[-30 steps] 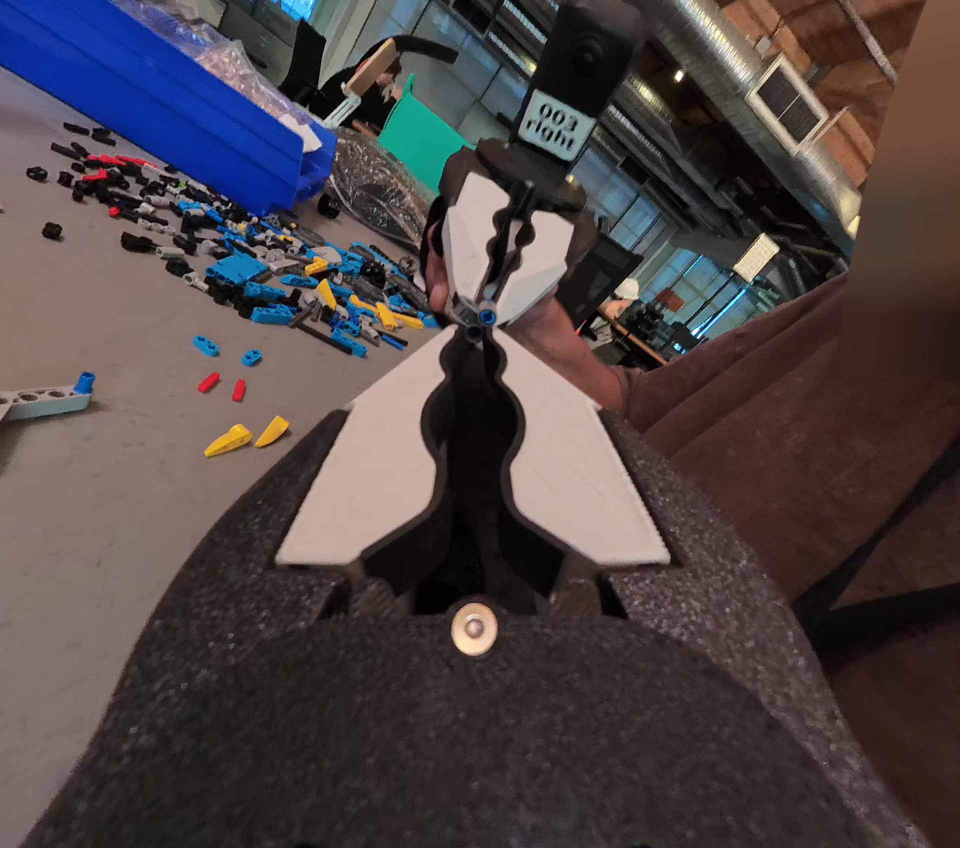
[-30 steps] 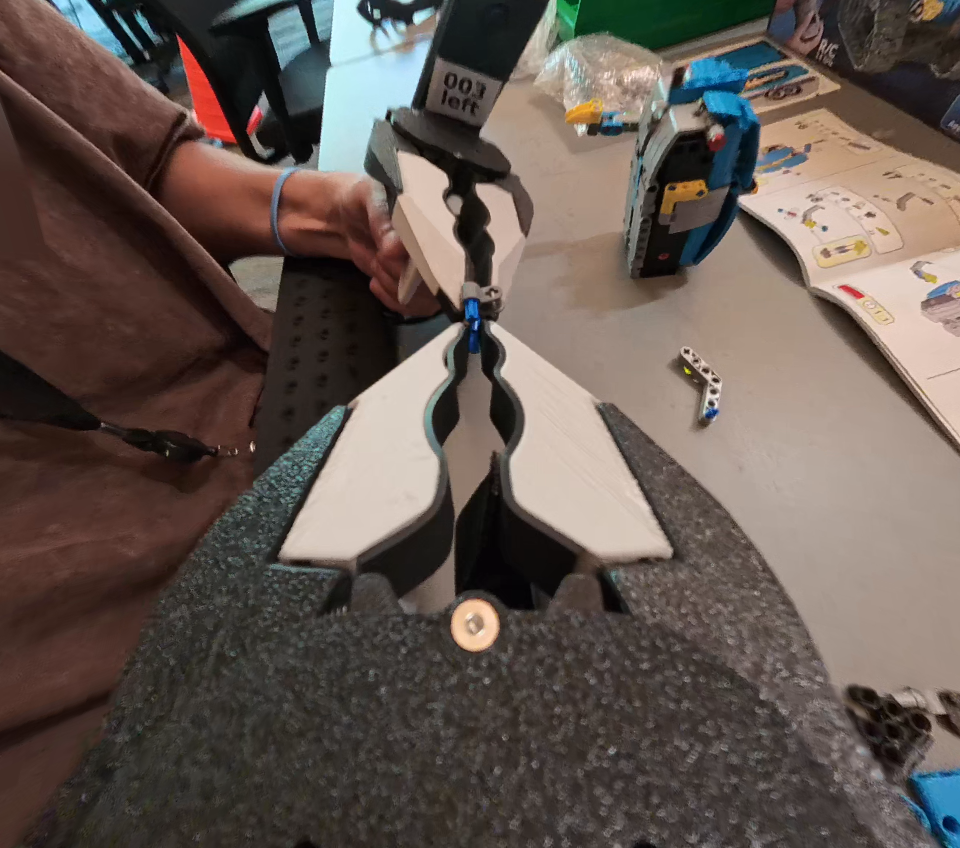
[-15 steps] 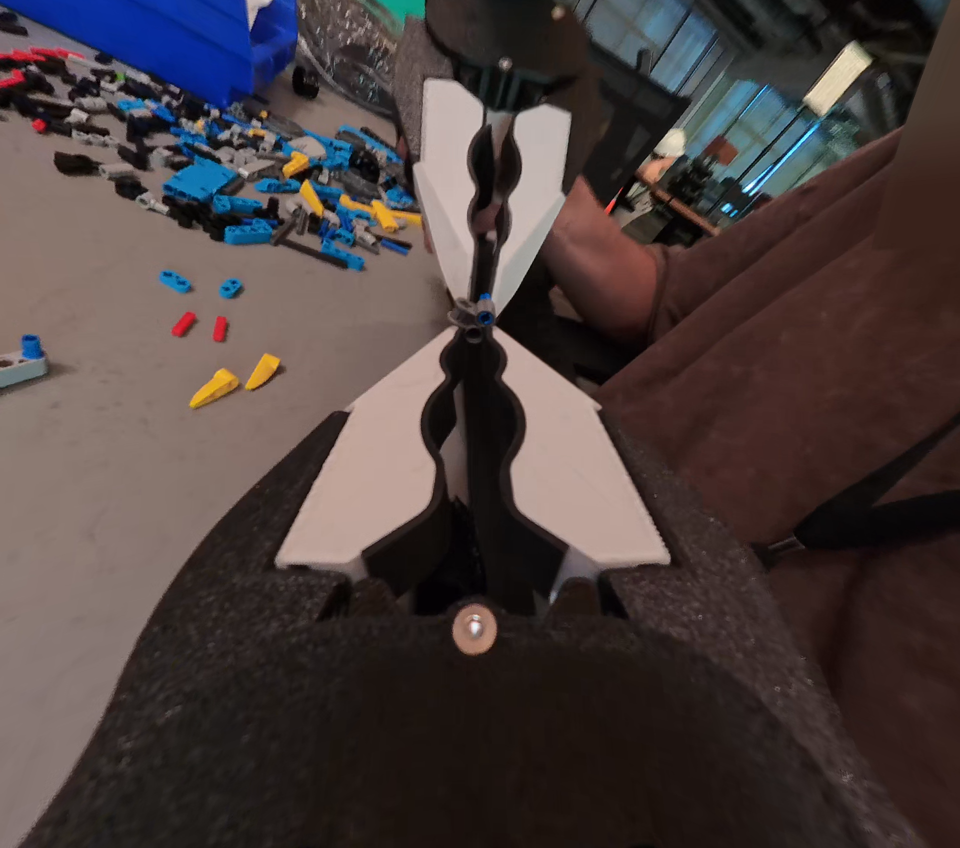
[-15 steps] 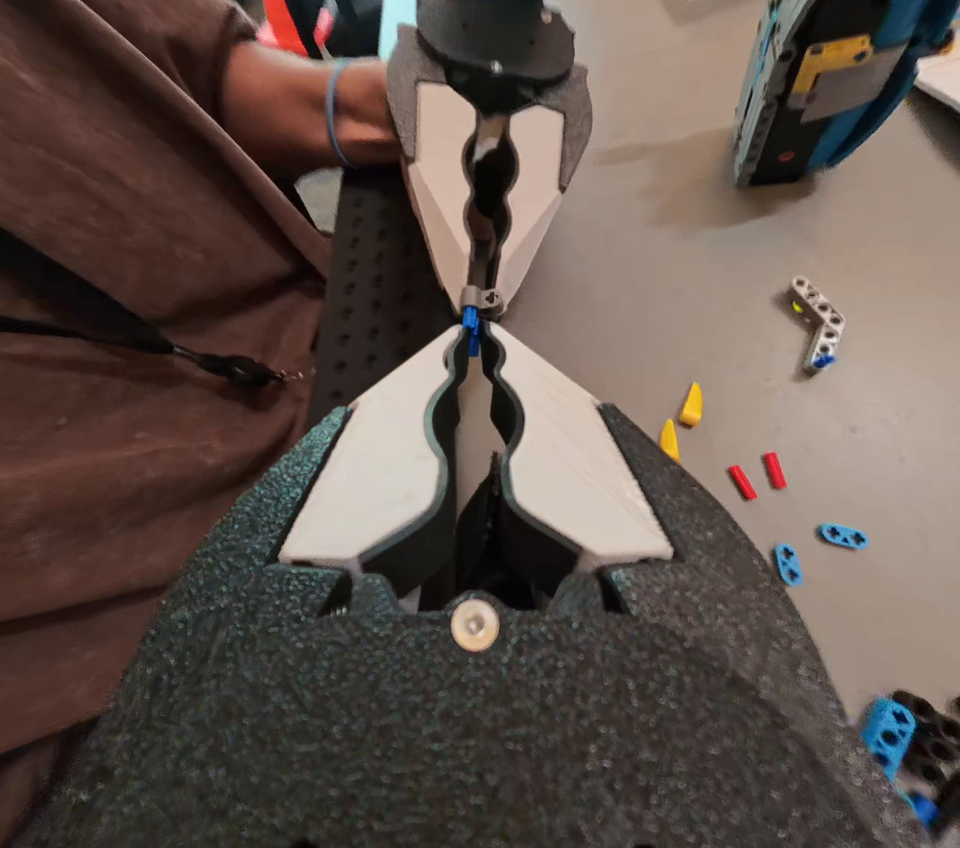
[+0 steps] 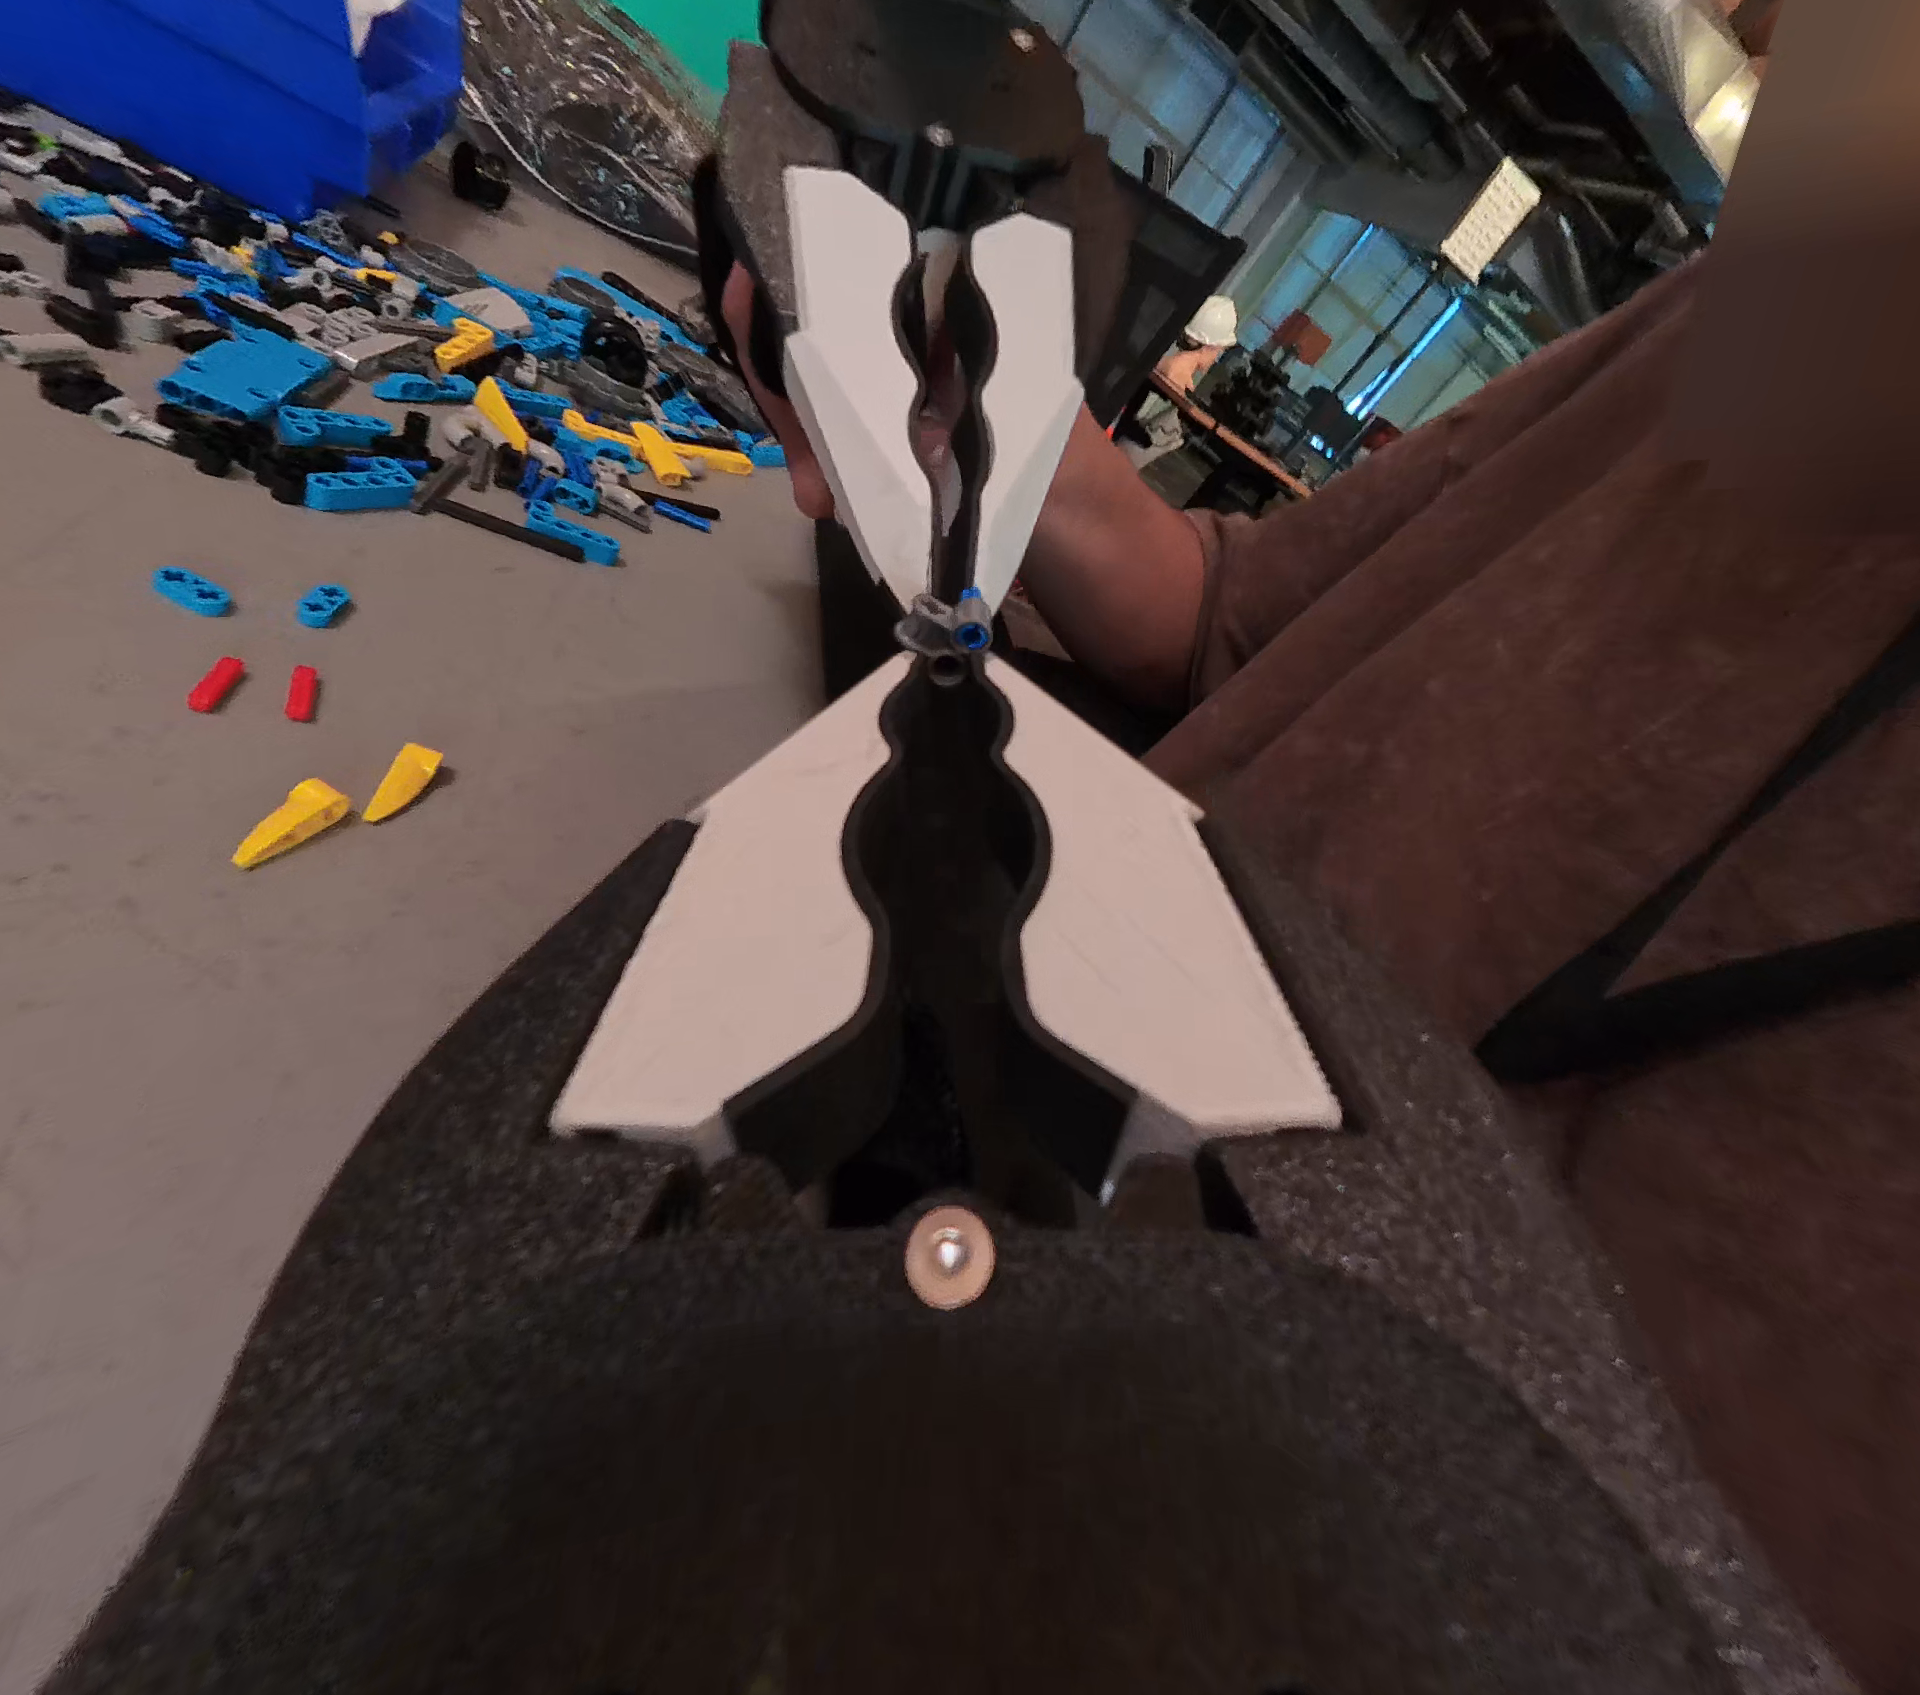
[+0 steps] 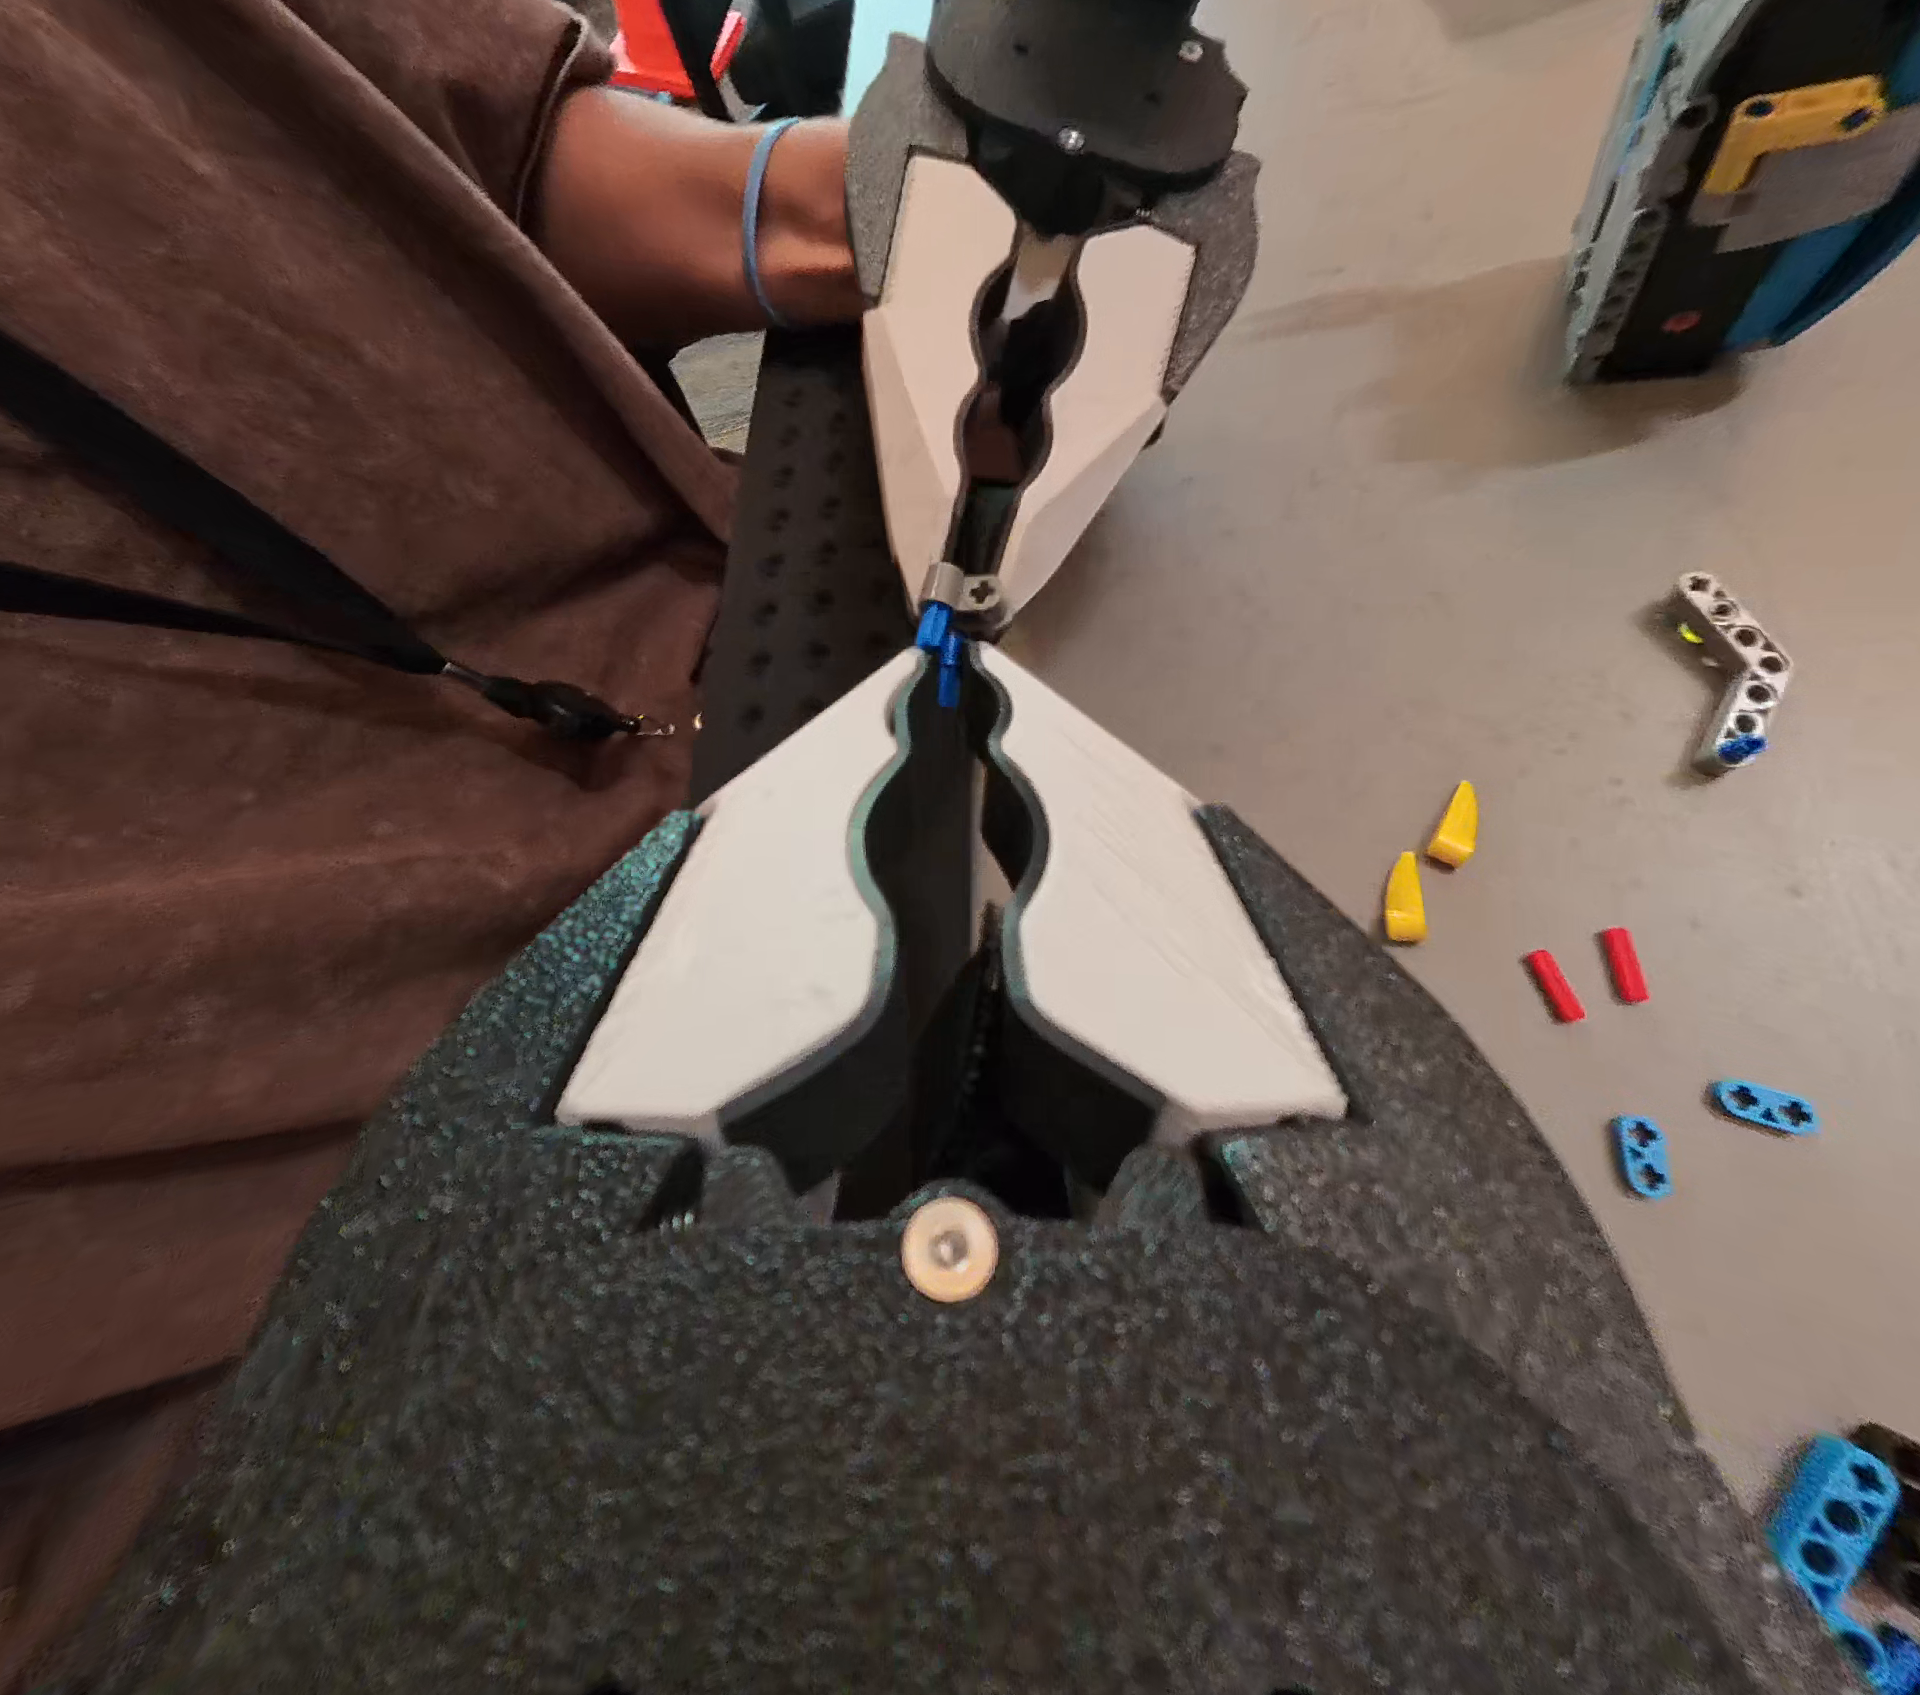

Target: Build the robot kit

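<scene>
Two grippers tip to tip above a grey table (image 5: 312, 1126) – both nipped down on small parts.
Left gripper (image 5: 943, 677): jaws all but closed on a grey connector (image 5: 928, 629). Right gripper (image 6: 943, 671): jaws pinched on a blue pin (image 6: 940, 653), which touches the connector, held in the air near the person's brown sleeve. Left of them: two yellow wedges (image 5: 291, 819), two red pins (image 5: 215, 684). Farther left – a heap of loose parts (image 5: 416, 398), a blue bin (image 5: 208, 35). Far side, in the right wrist view: a bent grey beam (image 6: 1735, 679), a blue-and-black model (image 6: 1766, 139).
</scene>
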The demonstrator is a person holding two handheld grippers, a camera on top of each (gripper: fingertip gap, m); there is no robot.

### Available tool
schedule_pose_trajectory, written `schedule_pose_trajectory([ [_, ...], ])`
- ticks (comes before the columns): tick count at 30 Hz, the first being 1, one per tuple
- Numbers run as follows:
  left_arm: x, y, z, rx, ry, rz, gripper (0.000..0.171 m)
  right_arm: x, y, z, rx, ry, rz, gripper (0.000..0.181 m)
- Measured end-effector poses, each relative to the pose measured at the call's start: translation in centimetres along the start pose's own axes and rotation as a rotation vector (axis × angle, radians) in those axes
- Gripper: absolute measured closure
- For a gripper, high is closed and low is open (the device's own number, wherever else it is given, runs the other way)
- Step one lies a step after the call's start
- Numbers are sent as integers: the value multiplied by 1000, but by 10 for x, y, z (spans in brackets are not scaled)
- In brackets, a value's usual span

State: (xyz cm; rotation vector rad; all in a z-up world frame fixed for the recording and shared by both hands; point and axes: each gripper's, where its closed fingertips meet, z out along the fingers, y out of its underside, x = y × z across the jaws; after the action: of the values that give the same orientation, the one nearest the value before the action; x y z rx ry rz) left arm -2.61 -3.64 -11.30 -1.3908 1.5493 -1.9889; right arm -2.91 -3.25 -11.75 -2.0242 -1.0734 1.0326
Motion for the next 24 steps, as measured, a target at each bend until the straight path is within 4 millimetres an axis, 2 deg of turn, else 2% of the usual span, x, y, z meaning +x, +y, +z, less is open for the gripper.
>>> schedule_pose_trajectory([
  [6, 0, -5, -3, 32, -10, 22, 166, 2, -7, -1, 60, -14, -4, 177],
  [11, -6, -23, -14, 139, -16, -34, 166, 14, -24, -5, 138, 111, -71, 177],
  [16, -15, -24, -17, 145, -64, -43, 166, 21, -20, -5, 127, 158, -89, 176],
  [18, -22, -23, -20, 138, -106, -40, 166, 32, -10, -7, 91, 202, -79, 176],
  [21, -36, -19, -23, 116, -185, -48, 166, 54, 31, 1, -95, 268, -67, 176],
  [24, -45, -14, -22, 91, -238, -51, 165, 66, 63, 17, -228, 289, -133, 176],
])
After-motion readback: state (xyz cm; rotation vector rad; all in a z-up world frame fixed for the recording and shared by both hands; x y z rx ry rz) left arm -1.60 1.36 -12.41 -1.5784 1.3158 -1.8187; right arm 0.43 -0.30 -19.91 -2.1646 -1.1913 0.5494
